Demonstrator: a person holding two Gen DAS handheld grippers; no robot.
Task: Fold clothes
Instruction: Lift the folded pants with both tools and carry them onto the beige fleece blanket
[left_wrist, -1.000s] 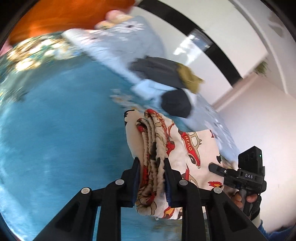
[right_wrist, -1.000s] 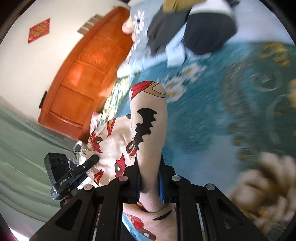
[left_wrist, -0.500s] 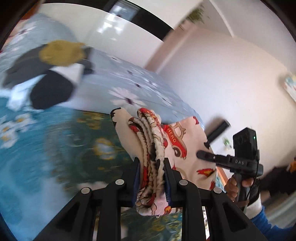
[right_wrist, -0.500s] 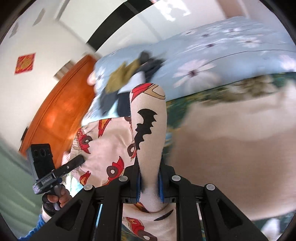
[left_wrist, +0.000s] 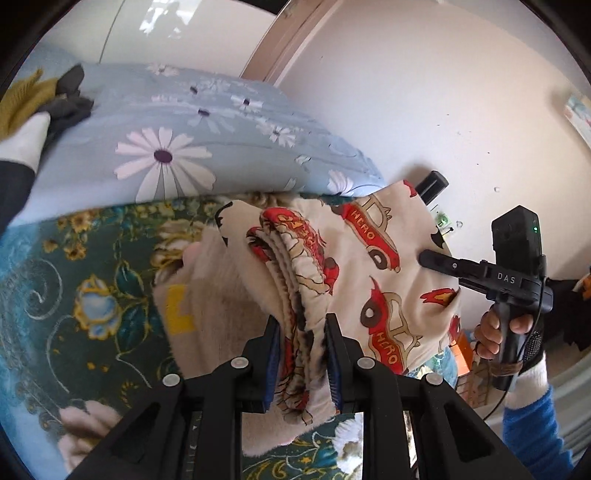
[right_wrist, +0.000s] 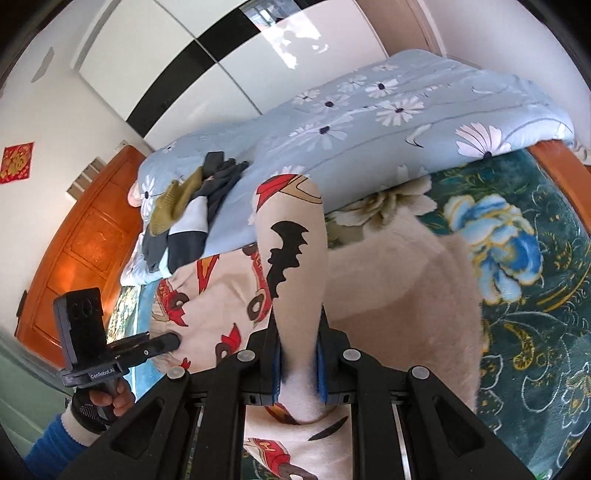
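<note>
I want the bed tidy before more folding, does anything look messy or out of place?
Yes. A loose heap of dark and mustard clothes lies crumpled on the flowered quilt, unfolded. A beige garment is spread on the green blanket. Nothing looks damaged or spilled.

Bed (right_wrist: 406, 110) – wardrobe (right_wrist: 221, 62) (glossy) behind.

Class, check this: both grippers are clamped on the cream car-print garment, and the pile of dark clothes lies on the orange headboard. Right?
Not quite. The pile of dark clothes lies on the blue daisy quilt, as the right wrist view shows. Both grippers, left and right, do clamp the car-print garment.
</note>
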